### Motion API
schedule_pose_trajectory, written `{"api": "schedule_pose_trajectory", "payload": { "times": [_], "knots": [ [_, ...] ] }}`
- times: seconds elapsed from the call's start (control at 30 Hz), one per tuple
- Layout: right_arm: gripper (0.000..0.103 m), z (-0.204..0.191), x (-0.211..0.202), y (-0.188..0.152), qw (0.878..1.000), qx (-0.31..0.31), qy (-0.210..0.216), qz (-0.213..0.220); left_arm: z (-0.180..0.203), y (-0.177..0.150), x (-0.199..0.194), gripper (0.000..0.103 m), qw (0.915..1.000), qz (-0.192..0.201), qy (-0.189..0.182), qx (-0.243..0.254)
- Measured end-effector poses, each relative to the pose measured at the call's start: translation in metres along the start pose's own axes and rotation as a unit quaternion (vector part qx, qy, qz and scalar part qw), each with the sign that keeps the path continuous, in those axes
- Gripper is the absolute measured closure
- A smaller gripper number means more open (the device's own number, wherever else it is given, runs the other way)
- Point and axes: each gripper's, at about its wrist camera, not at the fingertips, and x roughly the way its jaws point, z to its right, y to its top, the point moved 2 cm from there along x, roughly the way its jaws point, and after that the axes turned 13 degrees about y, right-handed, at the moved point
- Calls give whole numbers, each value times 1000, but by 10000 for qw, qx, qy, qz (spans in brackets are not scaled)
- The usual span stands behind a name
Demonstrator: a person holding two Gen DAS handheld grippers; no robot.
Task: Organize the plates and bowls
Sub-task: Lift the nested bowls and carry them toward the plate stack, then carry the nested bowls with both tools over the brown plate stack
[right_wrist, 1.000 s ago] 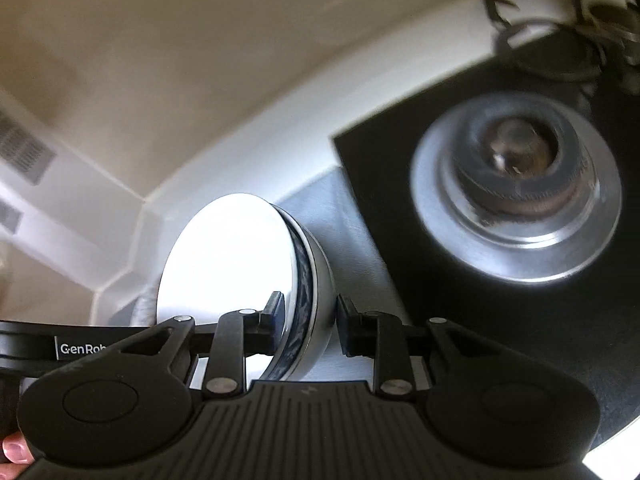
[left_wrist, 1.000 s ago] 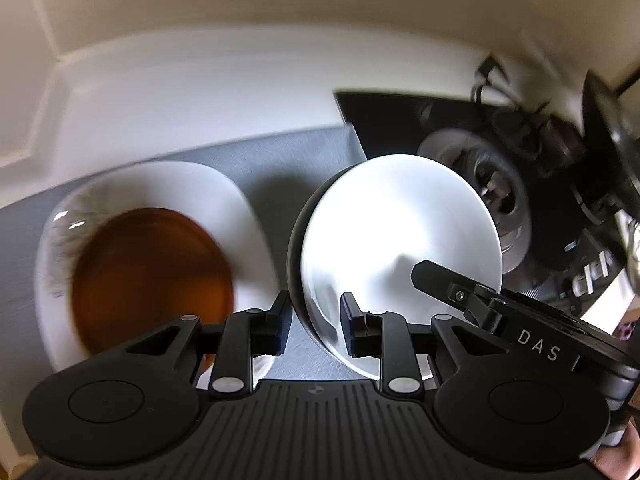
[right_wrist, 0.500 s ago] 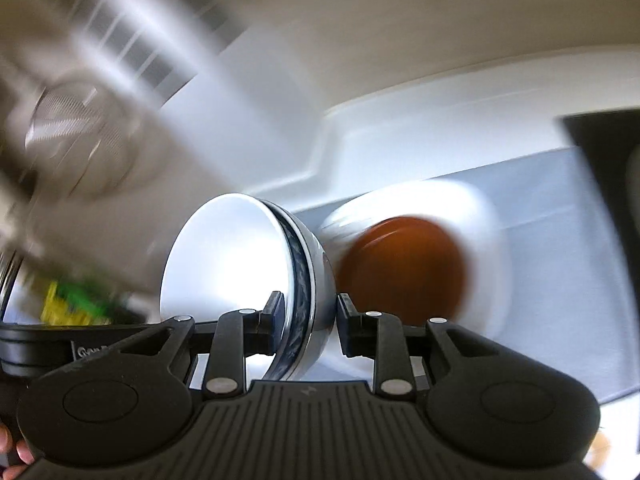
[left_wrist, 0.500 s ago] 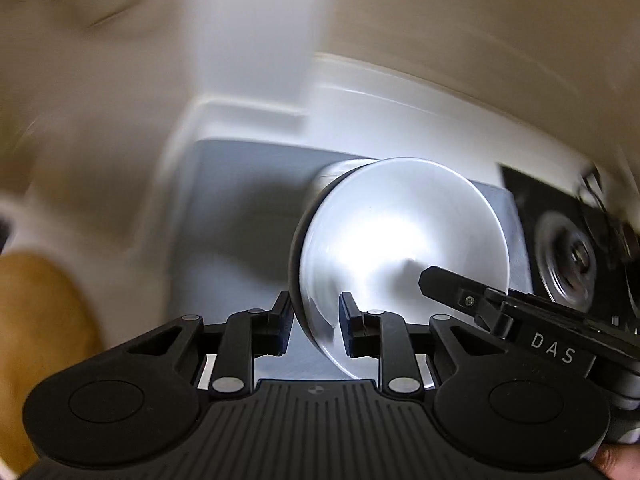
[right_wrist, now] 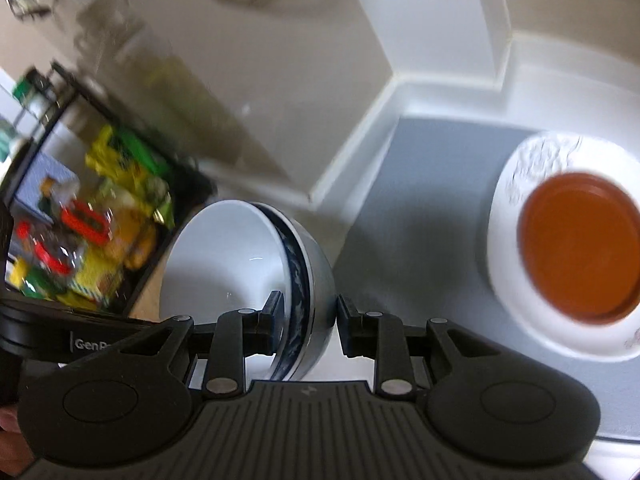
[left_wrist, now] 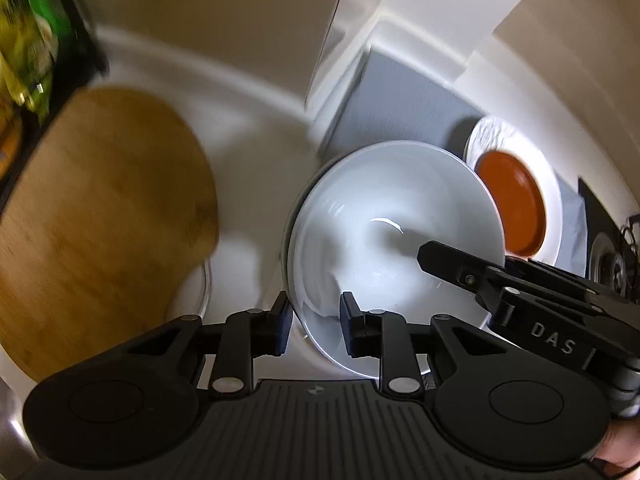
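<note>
Bowls (left_wrist: 394, 236), nested, are gripped at opposite rims by left tongs (left_wrist: 314, 326) and right tongs (right_wrist: 306, 328), left of the mat (right_wrist: 416, 216).

The right gripper (left_wrist: 460, 268) body reads "DAS". The left gripper (right_wrist: 24, 332) body reads "GenR", apparently cut off.

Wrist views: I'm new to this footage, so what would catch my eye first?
The white ceramic bowl, tilted on edge, is pinched at its rim by both the left hand-held gripper and the right hand-held gripper. Behind it on the grey mat an orange-brown plate sits on a white plate.
</note>
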Motion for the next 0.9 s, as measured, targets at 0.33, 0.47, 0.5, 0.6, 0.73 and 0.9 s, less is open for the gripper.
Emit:
{"api": "schedule_pose_trajectory", "payload": {
  "times": [0.33,0.47,0.5,0.6,0.73,0.9],
  "knots": [
    [74,19,25,-35,9973,-2,-488,-556,3,-16,37,75,9983,-517,-221,162],
    [70,16,31,-38,9966,-220,-516,-602,2,-17,42,75,9978,-580,-186,242],
    [69,14,32,-39,9964,-260,-514,-619,2,-16,42,75,9978,-569,-208,256],
    [62,13,28,-37,9974,-201,-411,-560,-2,-14,41,75,9974,-609,-344,190],
    [52,18,12,-33,9991,82,-226,-343,-6,-12,34,77,9987,-404,-276,134],
    [55,23,7,-34,9995,152,-155,-240,-6,-10,28,77,9993,-205,-258,159]
  ]
}}
